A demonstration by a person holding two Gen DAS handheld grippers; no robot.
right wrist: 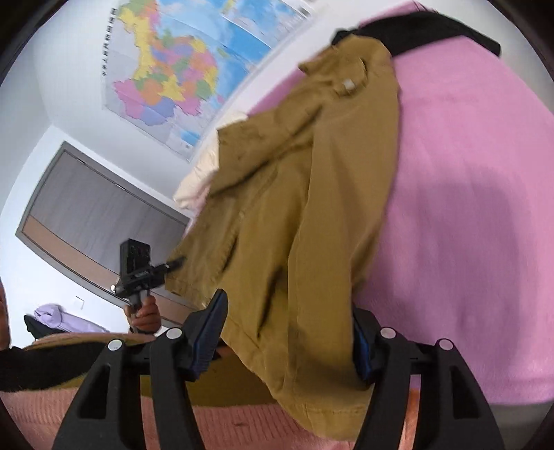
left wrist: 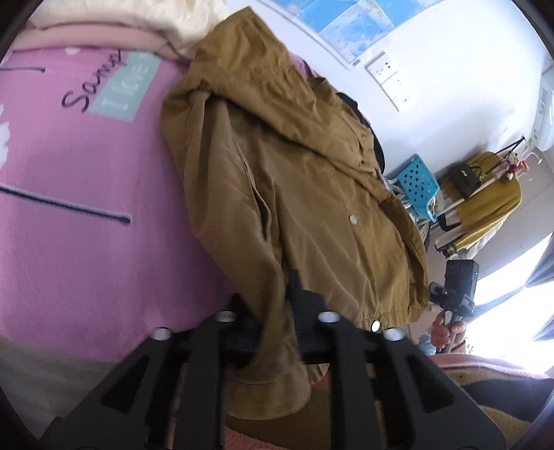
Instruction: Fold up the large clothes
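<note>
A mustard-brown jacket with snap buttons lies on a pink bed sheet. My left gripper is shut on the jacket's hem and cuff, the cloth hanging down between its fingers. In the right wrist view the same jacket stretches away over the pink sheet. My right gripper stands wide, with the jacket's edge draped between its blue-padded fingers; I cannot tell if it pinches the cloth. Each gripper shows in the other's view: the right, the left.
A cream pillow lies at the bed's head. A map hangs on the white wall. A blue basket and a rack with a yellow garment stand beyond the bed. A black garment lies under the jacket's collar.
</note>
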